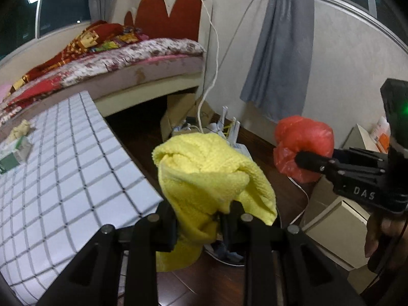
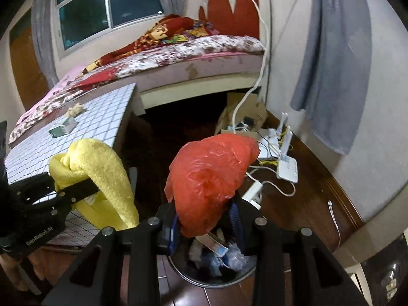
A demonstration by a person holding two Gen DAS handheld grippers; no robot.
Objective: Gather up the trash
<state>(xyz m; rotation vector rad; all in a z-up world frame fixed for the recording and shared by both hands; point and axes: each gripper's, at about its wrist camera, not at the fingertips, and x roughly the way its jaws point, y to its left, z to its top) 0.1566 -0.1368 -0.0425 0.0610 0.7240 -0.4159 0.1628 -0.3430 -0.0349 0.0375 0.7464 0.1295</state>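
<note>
1. Trash in hand: the right gripper (image 2: pixel 206 225) pinches a crumpled red thin-plastic bag (image 2: pixel 209 181) between its fingers, held directly above a round dark waste bin (image 2: pixel 193 278) on the floor that already contains wrappers and paper.
2. Handling, as a judgement: the bag looks light, limp and slippery; it would likely flutter as it falls, so it seems best let go low and centred over the bin. The bunched lower part of the bag, where the fingers grip now, gives the firmest hold.
3. The left gripper (image 1: pixel 201 225) is closed on a soft yellow terry cloth (image 1: pixel 206 176), which drapes over its fingers. It appears pliable and easy to grip anywhere, though more a wiping rag than trash.
4. Remaining litter sits on the white grid-tiled table (image 1: pixel 76 168): a crumpled beige paper wad (image 1: pixel 21 128) and a small green-and-white carton (image 1: pixel 14 153), well apart from both grippers.
5. Surface and room: dark polished wooden floor (image 2: pixel 301 204), with white routers and cables (image 2: pixel 283 158) near the bin, a bed with floral bedding (image 2: pixel 191 51) and a grey curtain (image 2: pixel 334 76) by the wall.
</note>
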